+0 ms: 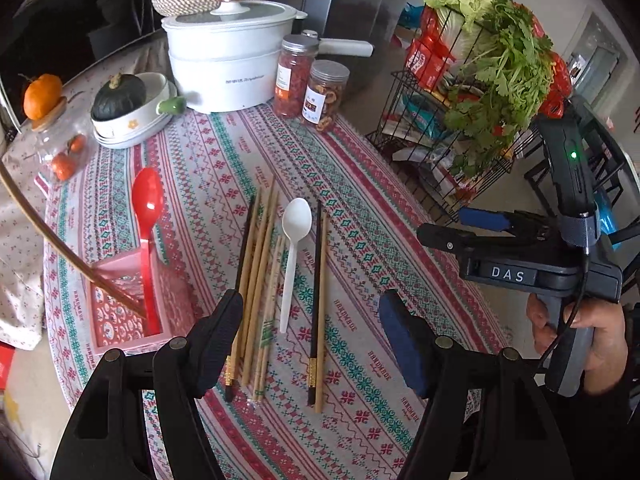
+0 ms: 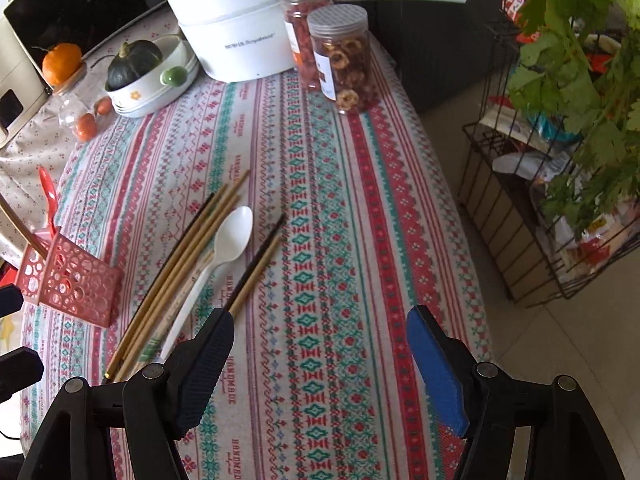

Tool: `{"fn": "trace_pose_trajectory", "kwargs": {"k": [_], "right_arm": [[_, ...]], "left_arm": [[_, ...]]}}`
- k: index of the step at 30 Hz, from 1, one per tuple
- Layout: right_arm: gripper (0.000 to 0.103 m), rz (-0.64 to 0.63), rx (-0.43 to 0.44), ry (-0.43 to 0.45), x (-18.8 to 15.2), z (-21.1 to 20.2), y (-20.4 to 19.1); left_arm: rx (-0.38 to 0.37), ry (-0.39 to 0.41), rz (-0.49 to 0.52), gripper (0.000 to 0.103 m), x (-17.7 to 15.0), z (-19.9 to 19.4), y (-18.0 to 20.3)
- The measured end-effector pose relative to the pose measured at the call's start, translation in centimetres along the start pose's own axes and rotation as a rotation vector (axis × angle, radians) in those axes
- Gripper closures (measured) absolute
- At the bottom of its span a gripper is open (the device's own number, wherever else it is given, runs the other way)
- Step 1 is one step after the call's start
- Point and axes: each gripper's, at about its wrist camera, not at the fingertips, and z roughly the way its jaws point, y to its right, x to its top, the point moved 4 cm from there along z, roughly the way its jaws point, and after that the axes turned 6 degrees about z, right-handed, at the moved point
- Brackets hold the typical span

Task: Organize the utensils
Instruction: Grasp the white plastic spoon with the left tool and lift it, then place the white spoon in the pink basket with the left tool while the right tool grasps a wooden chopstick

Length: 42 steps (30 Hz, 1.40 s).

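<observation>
- Left gripper (image 1: pixel 310 316): jaws apart, empty, above the chopsticks (image 1: pixel 256 276) and white spoon (image 1: pixel 294 248) on the worktop (image 1: pixel 380 240).
- Right gripper (image 2: pixel 320 340): jaws apart, empty; utensils to its left.
- Pink holder (image 1: pixel 120 308), holding the red spoon (image 1: pixel 147 220), left of left gripper.

Black hand-held gripper (image 1: pixel 310 336), blue ribbed pads (image 1: pixel 402 344), silver pivot screws.

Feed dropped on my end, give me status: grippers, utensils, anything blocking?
Left gripper, right gripper open, empty. Red spoon in pink holder; white spoon, chopsticks on cloth. Nothing blocking.
</observation>
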Motion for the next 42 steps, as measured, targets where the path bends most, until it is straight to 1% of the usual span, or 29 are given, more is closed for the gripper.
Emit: {"fn": "trace_pose_trajectory", "kwargs": {"k": [3,6,12,14,17,18,19,24,26,29,33,37,42], "right_arm": [[0.027,0.017,-0.013,-0.033,-0.2,1.0,0.9],[0.027,0.031,-0.023,-0.056,-0.3,1.7,1.6],[0.027,0.038,-0.027,-0.089,-0.2,2.8,2.4],[0.027,0.038,-0.027,-0.094,-0.1,3.0,2.6],[0.027,0.043,-0.030,-0.100,0.0,3.4,2.8],[0.027,0.045,-0.029,-0.103,0.0,3.5,2.9],[0.027,0.048,-0.027,-0.105,0.1,3.6,2.9],[0.027,0.045,-0.027,-0.110,0.1,3.8,2.8],[0.027,0.043,-0.027,-0.114,0.1,4.0,2.7],[0.027,0.041,-0.034,-0.118,0.1,4.2,2.7],[0.027,0.042,-0.043,-0.120,0.2,4.5,2.6],[0.027,0.039,-0.046,-0.119,0.4,5.1,2.0],[0.027,0.051,-0.011,-0.139,0.8,6.6,0.5]], "left_arm": [[-0.001,-0.054,-0.005,0.032,1.8,3.0,0.5],[0.025,-0.115,-0.014,0.041,3.2,6.7,0.2],[0.058,-0.176,-0.010,0.045,5.1,12.8,-0.3],[0.070,-0.189,-0.002,0.045,5.6,14.3,-0.3],[0.108,-0.209,0.008,0.045,6.3,16.0,-0.5],[0.118,-0.218,0.007,0.048,6.4,16.5,-0.6],[0.122,-0.225,0.006,0.054,6.5,17.0,-0.7],[0.143,-0.244,-0.012,0.063,6.7,18.6,-1.8],[0.140,-0.245,-0.019,0.067,6.7,19.0,-2.1],[0.139,-0.215,-0.010,0.067,6.8,18.6,-2.2],[0.121,-0.133,-0.009,0.068,7.1,16.2,-2.1],[0.098,-0.032,-0.005,0.068,6.8,12.1,-1.4],[0.063,0.094,-0.011,0.068,5.2,6.6,-0.8]]}}
